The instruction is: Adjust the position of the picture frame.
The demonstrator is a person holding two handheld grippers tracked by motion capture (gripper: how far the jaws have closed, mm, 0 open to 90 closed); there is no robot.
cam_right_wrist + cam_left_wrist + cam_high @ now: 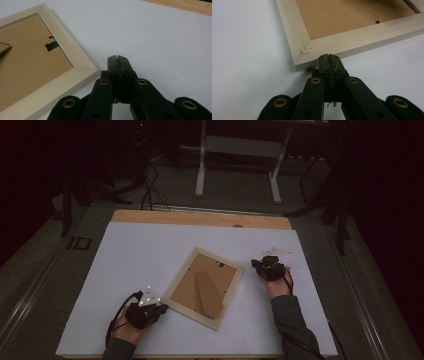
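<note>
Frame [202, 289] lies between both closed grippers' fingers [329, 62]

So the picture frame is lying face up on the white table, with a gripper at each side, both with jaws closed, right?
Not face up. The high view shows the picture frame lying face down: its brown backing board and stand are on top. The rest holds: left gripper and right gripper flank it, jaws closed.

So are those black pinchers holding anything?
No, nothing. The left gripper and right gripper are both shut and empty, each beside a corner of the picture frame.
</note>
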